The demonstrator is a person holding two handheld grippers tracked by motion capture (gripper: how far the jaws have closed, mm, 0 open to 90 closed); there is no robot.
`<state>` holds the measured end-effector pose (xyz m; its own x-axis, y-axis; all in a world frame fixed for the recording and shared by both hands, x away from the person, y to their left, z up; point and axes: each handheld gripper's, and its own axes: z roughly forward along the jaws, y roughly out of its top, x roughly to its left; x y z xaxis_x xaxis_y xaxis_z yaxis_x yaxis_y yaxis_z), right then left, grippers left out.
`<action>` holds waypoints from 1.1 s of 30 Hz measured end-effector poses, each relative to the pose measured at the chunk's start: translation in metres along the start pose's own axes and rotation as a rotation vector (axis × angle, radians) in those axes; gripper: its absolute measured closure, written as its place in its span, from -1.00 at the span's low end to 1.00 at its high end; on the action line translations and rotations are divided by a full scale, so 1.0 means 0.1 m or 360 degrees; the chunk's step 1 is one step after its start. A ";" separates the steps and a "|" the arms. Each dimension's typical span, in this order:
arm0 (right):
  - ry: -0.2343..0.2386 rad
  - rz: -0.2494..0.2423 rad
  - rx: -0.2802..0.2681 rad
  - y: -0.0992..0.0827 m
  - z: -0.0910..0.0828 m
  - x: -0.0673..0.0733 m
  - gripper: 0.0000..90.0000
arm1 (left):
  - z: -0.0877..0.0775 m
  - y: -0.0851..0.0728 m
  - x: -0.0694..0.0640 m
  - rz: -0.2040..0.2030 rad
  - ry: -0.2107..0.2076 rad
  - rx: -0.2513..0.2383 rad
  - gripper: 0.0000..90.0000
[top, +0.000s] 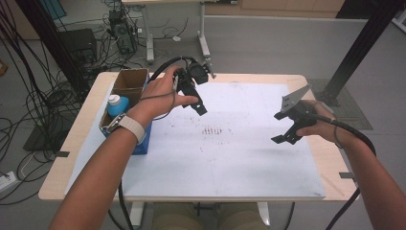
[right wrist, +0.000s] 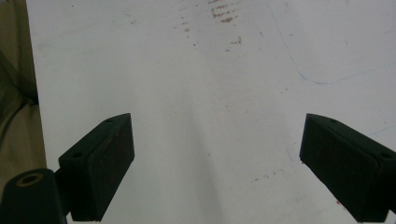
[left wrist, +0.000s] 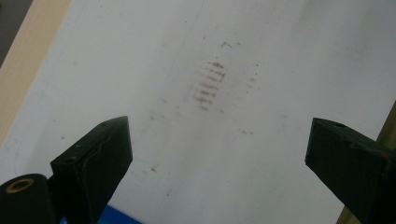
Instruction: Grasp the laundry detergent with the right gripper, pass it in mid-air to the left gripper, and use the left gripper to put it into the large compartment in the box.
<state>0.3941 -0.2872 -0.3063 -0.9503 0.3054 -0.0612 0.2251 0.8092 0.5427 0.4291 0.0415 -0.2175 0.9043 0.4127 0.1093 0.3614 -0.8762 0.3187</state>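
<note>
Wide bare white mat (top: 230, 158) between the two claws, marked only by rusty smudges (top: 214, 130) midway; free room on every side of the right claw (top: 285, 128), held well inside the surface's (top: 330, 158) right edge. Left claw (top: 197, 106) just beside an open cardboard box (top: 130, 82) at the left edge, one blue bottle (top: 117, 105) with a white cap standing in it, behind the left wrist. Both claws spread apart, nothing between their jaws. Beyond: grey floor (top: 277, 43), tangled cables (top: 43, 96), one black post (top: 364, 43). Two claws, one box, one bottle.
</note>
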 end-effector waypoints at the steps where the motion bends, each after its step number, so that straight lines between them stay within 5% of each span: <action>1: 0.0002 -0.0002 -0.0006 0.00 0.00 0.00 -0.78 | 0.00 0.00 0.00 -0.0003 -0.0003 -0.0001 -0.83; 33: -0.0027 0.0017 -0.0028 -0.06 -0.02 0.04 -0.78 | 0.01 -0.01 0.03 -0.0028 0.0020 0.0008 -0.81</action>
<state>0.3881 -0.2922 -0.3083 -0.9441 0.3223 -0.0693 0.2312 0.7971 0.5578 0.4318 0.0431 -0.2185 0.8948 0.4313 0.1158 0.3785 -0.8701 0.3157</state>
